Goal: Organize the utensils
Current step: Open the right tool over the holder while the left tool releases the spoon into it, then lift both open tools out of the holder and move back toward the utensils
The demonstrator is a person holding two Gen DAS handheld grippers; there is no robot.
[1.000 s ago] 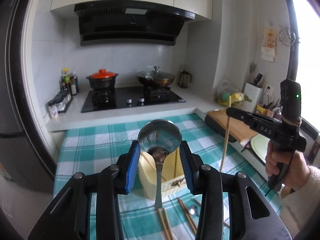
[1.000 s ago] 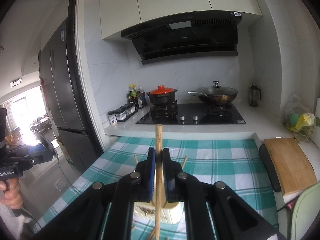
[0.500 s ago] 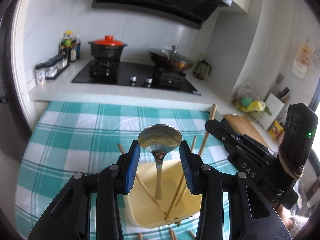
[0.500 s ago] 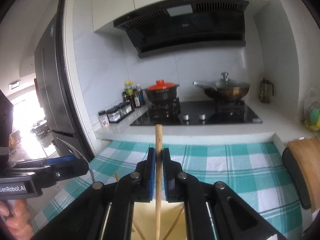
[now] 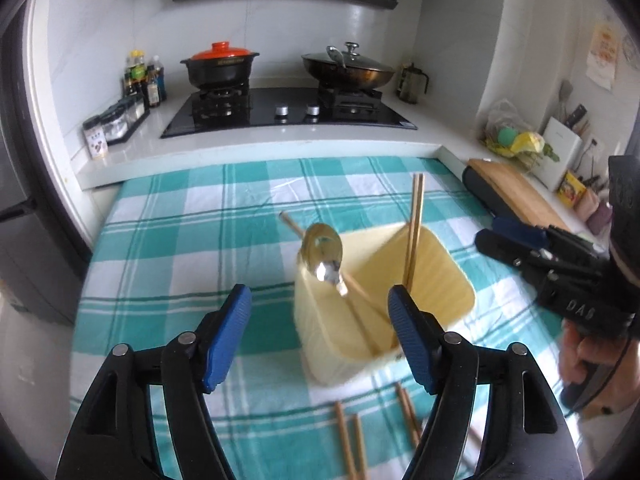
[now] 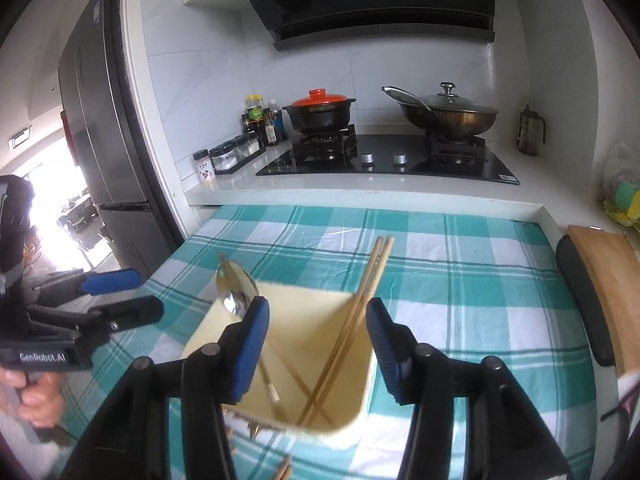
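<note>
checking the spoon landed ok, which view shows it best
Left wrist view: the spoon shows its whole bowl and neck, leaning in the yellow bin. In the right wrist view the hand-held gripper's left finger hides its lower part.

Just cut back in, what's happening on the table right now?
A person with a gripper in each hand is sorting utensils into a cream-yellow holder on the checked tablecloth. Both the left gripper and the right gripper are open and empty above it. A metal spoon and a pair of chopsticks stand leaning inside the holder. More loose chopsticks lie on the cloth in front of it, not yet collected.
</note>
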